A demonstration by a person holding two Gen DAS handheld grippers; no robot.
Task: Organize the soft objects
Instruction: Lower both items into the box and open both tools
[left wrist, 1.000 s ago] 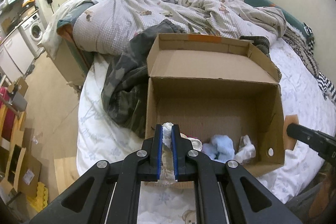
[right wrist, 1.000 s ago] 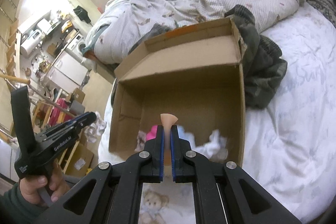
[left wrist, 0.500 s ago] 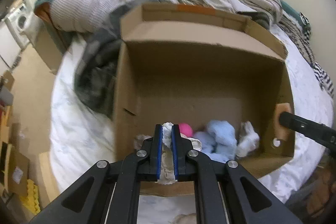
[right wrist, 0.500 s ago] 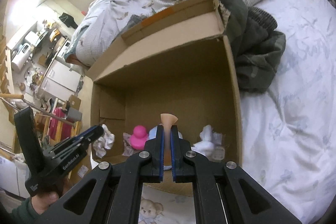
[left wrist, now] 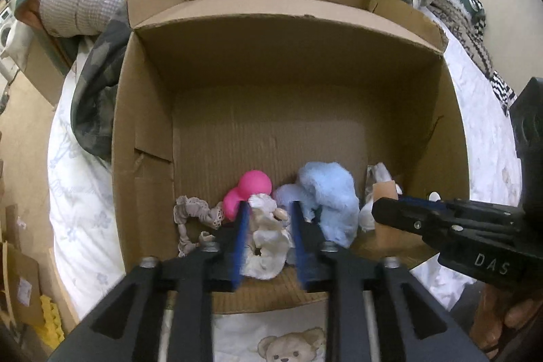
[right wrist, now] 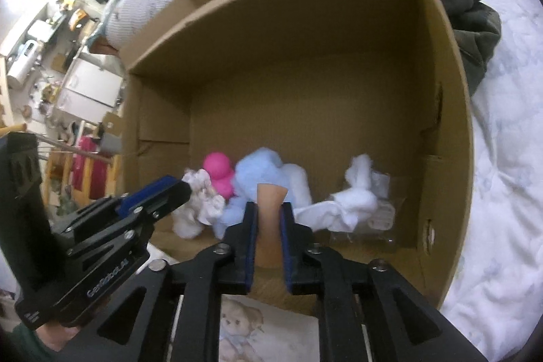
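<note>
On the bed, the cardboard box (left wrist: 146, 138) stands open, with a blue plush (left wrist: 331, 192) and pink toy (left wrist: 253, 187) against its near wall. Left gripper (left wrist: 268, 219): jaws spread, the cream scrunchie (left wrist: 268, 236) loose between them, probably just released. Let it fall clear before lifting out. Right gripper (right wrist: 266, 219) pinches a tan piece (right wrist: 269, 212); only its own view shows that grip plainly, plus white cloth (right wrist: 353, 202) beside it.

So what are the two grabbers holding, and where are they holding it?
The left gripper has opened around a cream scrunchie, so it no longer pinches it. The right gripper has a tan pad between its fingers, around its lower half; a firm pinch cannot be told.
</note>
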